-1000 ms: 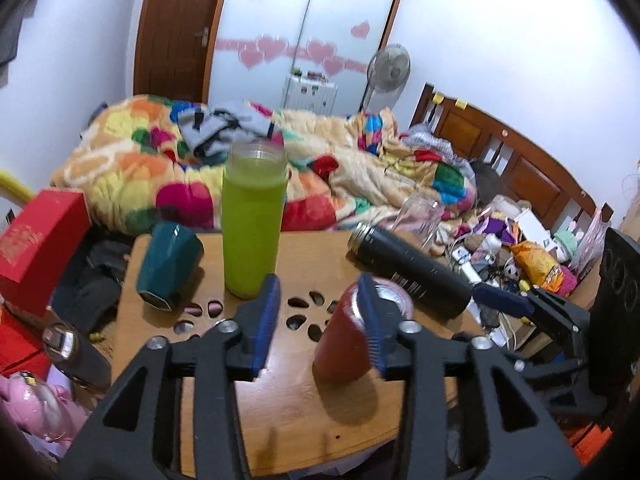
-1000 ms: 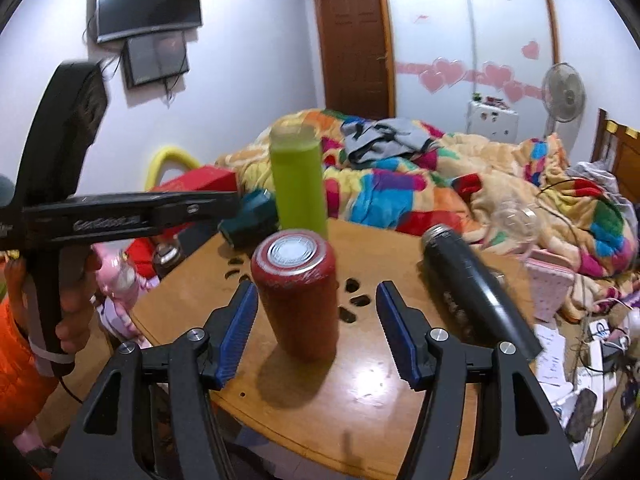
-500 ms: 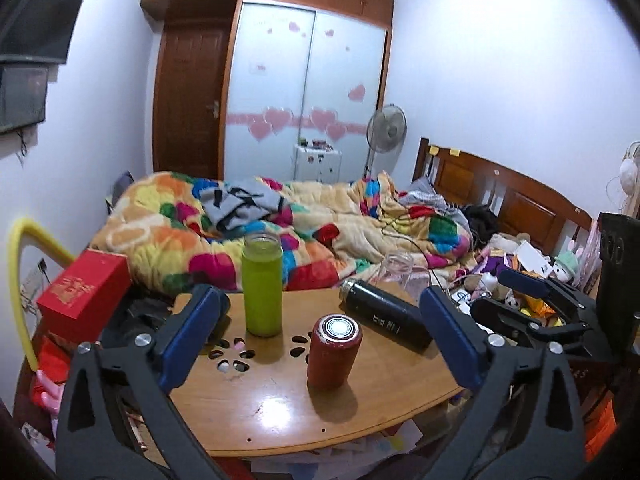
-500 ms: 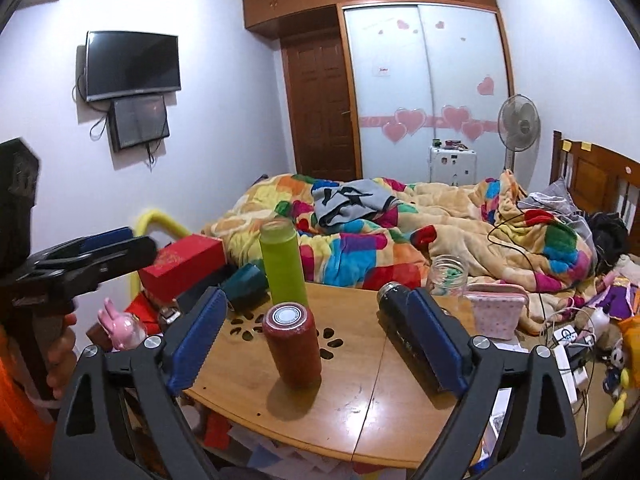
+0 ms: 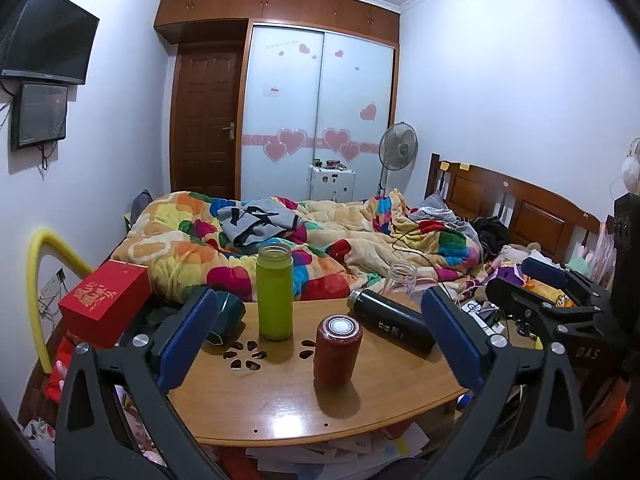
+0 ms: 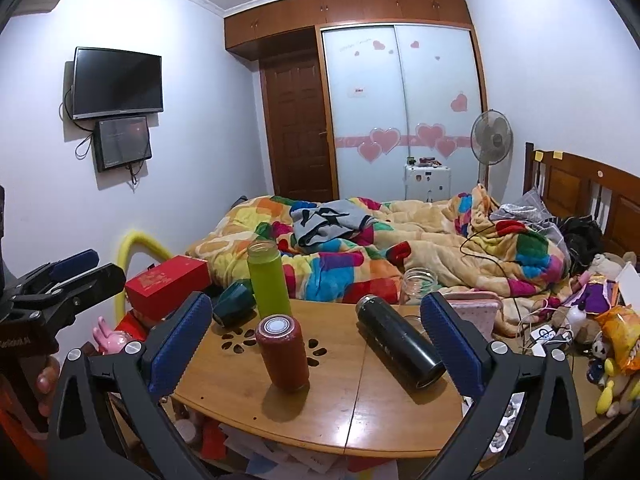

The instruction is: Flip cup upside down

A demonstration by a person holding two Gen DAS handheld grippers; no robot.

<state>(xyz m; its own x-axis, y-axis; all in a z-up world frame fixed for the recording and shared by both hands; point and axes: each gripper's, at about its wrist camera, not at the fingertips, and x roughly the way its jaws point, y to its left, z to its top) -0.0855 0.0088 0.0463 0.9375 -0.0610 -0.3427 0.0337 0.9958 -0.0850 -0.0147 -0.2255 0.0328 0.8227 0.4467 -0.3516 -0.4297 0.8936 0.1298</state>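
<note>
A red cup (image 5: 337, 350) stands upside down near the middle of the wooden table (image 5: 280, 404), its silver base ring facing up; it also shows in the right wrist view (image 6: 282, 353). My left gripper (image 5: 320, 344) is open wide and empty, held back from the table. My right gripper (image 6: 314, 346) is open wide and empty too, also back from the table. The right gripper shows at the right of the left wrist view (image 5: 560, 308). The left gripper shows at the left of the right wrist view (image 6: 60, 280).
A tall green bottle (image 5: 274, 292) stands behind the red cup. A black flask (image 5: 390, 322) lies on its side to the right. A teal cup (image 5: 226, 316) lies at the table's left edge. A clear jar (image 6: 418, 290) stands at the back. A bed lies beyond.
Both grippers have opened wide and pulled back and up from the red cup, which stays standing upside down on the table.
</note>
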